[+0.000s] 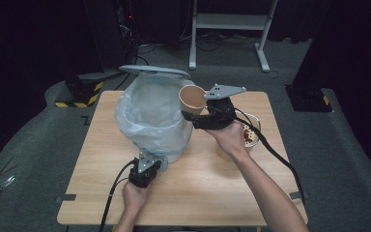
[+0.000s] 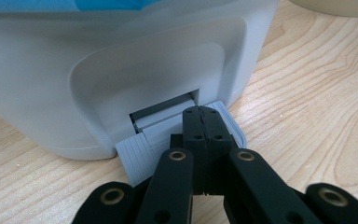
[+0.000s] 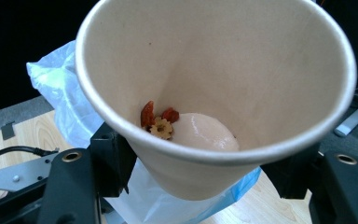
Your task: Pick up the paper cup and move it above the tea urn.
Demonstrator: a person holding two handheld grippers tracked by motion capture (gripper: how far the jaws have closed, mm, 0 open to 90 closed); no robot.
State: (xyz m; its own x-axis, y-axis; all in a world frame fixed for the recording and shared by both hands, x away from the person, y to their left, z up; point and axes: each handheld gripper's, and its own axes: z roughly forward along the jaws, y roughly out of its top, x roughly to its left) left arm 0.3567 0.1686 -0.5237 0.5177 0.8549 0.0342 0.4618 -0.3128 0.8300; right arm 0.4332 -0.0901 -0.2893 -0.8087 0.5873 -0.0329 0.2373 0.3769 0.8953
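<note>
A white pedal bin point(image 1: 149, 116) lined with a pale blue plastic bag stands on the wooden table point(image 1: 101, 193), its lid point(image 1: 154, 71) raised at the back. My left gripper point(image 1: 150, 165) is shut with nothing between its jaws, and in the left gripper view its tips point(image 2: 200, 116) rest on the bin's grey ribbed pedal point(image 2: 137, 156). My right gripper point(image 1: 189, 116) is shut on a tan paper cup point(image 1: 192, 99), held at the bin's right rim. Inside the cup point(image 3: 214, 70) lie a few red and yellowish food scraps point(image 3: 158, 121) and a whitish lump. The right gripper point(image 3: 200, 172) clamps the cup's lower wall from both sides.
A paper bowl point(image 1: 252, 131) with red bits stands on the table right of my right hand. A white desk frame point(image 1: 229, 21) and cables stand beyond the table. A black-and-yellow striped base point(image 1: 79, 92) sits on the floor at the far left corner.
</note>
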